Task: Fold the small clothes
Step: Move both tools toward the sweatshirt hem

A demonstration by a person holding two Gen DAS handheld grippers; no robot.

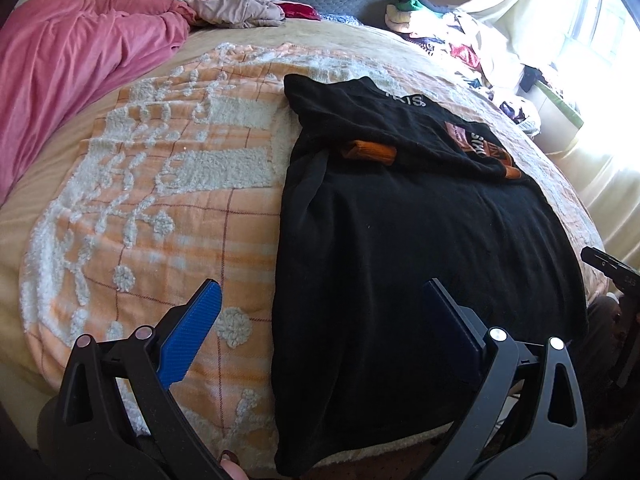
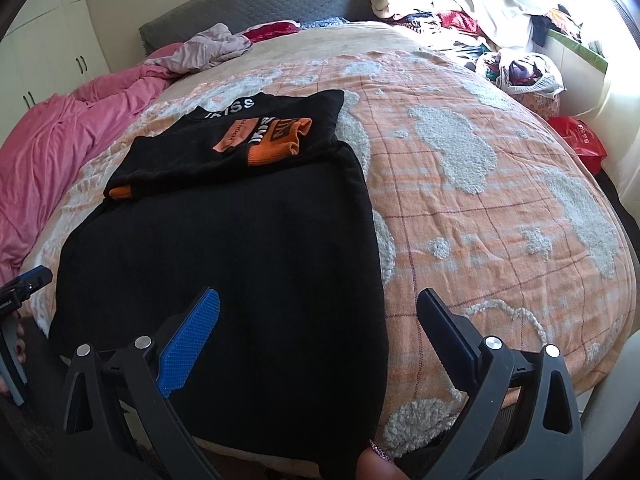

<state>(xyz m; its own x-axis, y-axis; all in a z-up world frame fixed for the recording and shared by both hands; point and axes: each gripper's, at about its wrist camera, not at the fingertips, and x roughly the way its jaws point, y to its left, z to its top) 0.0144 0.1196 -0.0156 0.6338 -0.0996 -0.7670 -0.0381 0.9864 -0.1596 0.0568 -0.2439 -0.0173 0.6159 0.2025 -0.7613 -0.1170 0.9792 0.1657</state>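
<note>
The black top (image 1: 420, 240) lies flat on the blanket (image 1: 180, 208), its hem hanging over the bed's near edge; both sleeves are folded in across the chest, orange cuffs (image 2: 276, 148) showing (white lettering runs along the collar). The left gripper (image 1: 318, 304) hovers above the top's left edge near the hem, fingers spread wide, one over the blanket and one over the black fabric, holding nothing. The right gripper (image 2: 320, 308) hovers above the right edge near the hem, fingers likewise spread, empty. A pink duvet (image 1: 72, 64) is bunched along the left side of the bed. A grey headboard (image 2: 260, 4) stands at the far end. Loose clothes (image 2: 440, 12) are piled at the far right corner by the window.
</note>
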